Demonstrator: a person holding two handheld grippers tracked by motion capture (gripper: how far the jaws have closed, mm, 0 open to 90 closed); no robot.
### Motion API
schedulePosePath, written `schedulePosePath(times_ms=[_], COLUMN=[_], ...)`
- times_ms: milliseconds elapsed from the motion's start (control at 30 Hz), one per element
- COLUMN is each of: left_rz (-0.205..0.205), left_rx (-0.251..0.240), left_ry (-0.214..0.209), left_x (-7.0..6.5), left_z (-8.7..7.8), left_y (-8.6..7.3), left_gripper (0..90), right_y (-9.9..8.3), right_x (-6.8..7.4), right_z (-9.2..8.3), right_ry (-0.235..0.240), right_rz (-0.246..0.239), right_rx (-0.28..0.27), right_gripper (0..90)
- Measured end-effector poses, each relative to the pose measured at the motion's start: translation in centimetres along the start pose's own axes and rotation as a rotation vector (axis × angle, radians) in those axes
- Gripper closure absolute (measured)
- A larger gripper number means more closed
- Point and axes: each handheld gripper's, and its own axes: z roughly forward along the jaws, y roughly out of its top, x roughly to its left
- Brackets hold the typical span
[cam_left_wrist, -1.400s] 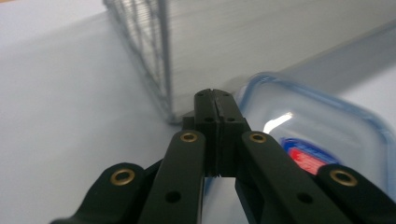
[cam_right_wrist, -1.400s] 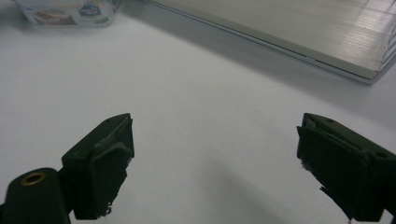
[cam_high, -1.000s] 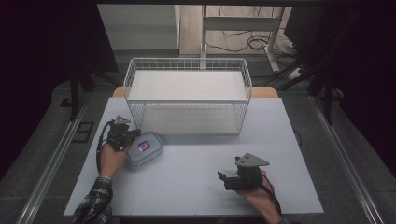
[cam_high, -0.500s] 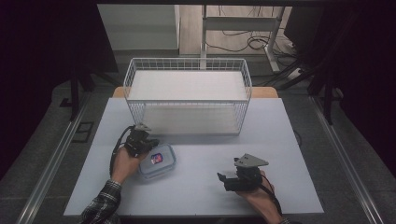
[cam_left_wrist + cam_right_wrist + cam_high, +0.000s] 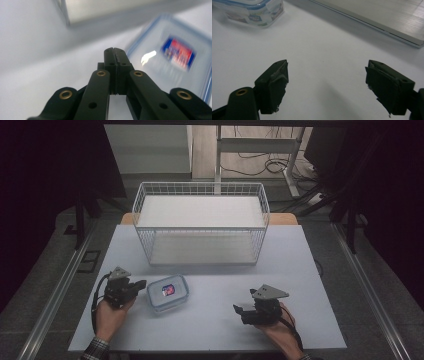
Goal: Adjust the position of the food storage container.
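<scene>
A clear plastic container (image 5: 168,292) with a blue-rimmed lid and a red and blue label lies flat on the white table (image 5: 210,330), in front of the wire basket. My left gripper (image 5: 142,283) is shut with nothing in it, its tip just left of the container's edge. In the left gripper view the closed jaws (image 5: 114,51) point past the container (image 5: 175,60), which is blurred at the right. My right gripper (image 5: 239,313) rests open on the table to the container's right, well apart from it. In its own view the right gripper (image 5: 327,85) stands open over bare table, the container (image 5: 249,11) far off at the upper left.
A white wire basket (image 5: 201,191) with a pale floor stands at the back middle of the table; its base edge (image 5: 372,22) crosses the right gripper view. Dark floor, rails and cables surround the table.
The left gripper pushed the container right and toward the front edge, then drew back to the left of it. The right gripper has stayed where it was.
</scene>
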Motion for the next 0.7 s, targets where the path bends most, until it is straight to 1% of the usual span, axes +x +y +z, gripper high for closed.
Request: schedulePosePath(times_ms=[67, 100, 133, 167, 200, 233, 267, 333, 400, 433, 467, 500, 533, 567, 633, 700], left_rz=[0.008, 0.008, 0.015, 0.015, 0.015, 0.01, 0.018, 0.04, 0.051, 0.051, 0.051, 0.051, 0.052, 0.044, 0.036, 0.037], left_rx=[0.026, 0.026, 0.034, 0.034, 0.034, 0.039, 0.041, 0.046, 0.043, 0.043, 0.042, 0.04, 0.04, 0.035, 0.031, 0.031], left_ry=[0.017, 0.017, 0.038, 0.038, 0.031, -0.003, -0.007, -0.013, -0.03, -0.03, -0.045, -0.054, -0.061, -0.082, -0.101, -0.109], left_x=[-0.4, -0.4, -0.7, -0.7, -0.8, -1.1, -1.4, -2.1, -2.7, -2.7, -3.0, -3.3, -3.5, -3.9, -4.4, -4.6], left_z=[0.3, 0.3, 0.7, 0.7, 0.9, 1.3, 1.5, 1.9, 2.5, 2.5, 2.9, 3.2, 3.4, 4.0, 4.6, 4.8], left_y=[-0.3, -0.3, -0.2, -0.2, -0.2, -0.1, 0.0, 0.3, 0.6, 0.6, 0.9, 1.1, 1.2, 1.5, 1.8, 1.9], left_gripper=[90.0, 90.0, 90.0, 90.0, 90.0, 90.0, 90.0, 90.0, 90.0, 90.0, 90.0, 90.0, 90.0, 90.0, 90.0, 90.0], right_y=[0.1, 0.1, 0.1, 0.1, 0.1, 0.2, 0.3, 0.5, 0.7, 0.7, 0.8, 1.1, 1.1, 1.2, 1.2, 1.3], right_x=[-0.2, -0.2, -0.3, -0.3, -0.4, -0.4, -0.4, -0.4, -0.3, -0.3, -0.3, -0.2, -0.2, -0.1, -0.1, -0.2], right_z=[0.0, 0.0, 0.1, 0.1, 0.1, 0.1, 0.1, 0.1, 0.1, 0.1, 0.1, 0.2, 0.2, 0.3, 0.6, 0.8], right_ry=[0.004, 0.004, 0.005, 0.009, 0.018, 0.023, 0.03, 0.03, 0.039, 0.039, 0.043, 0.055, 0.055, 0.067, 0.077, 0.08], right_rz=[0.017, 0.017, 0.025, 0.028, 0.032, 0.034, 0.028, 0.017, 0.006, 0.006, 0.002, -0.009, -0.009, -0.022, -0.04, -0.046], right_rx=[0.001, 0.001, 0.006, 0.012, 0.016, 0.02, 0.026, 0.032, 0.036, 0.036, 0.035, 0.043, 0.043, 0.055, 0.069, 0.075], right_gripper=[22.5, 22.5, 26.4, 29.1, 32.4, 36.7, 40.9, 46.3, 53.0, 53.0, 55.4, 61.5, 61.5, 65.7, 70.4, 72.0])
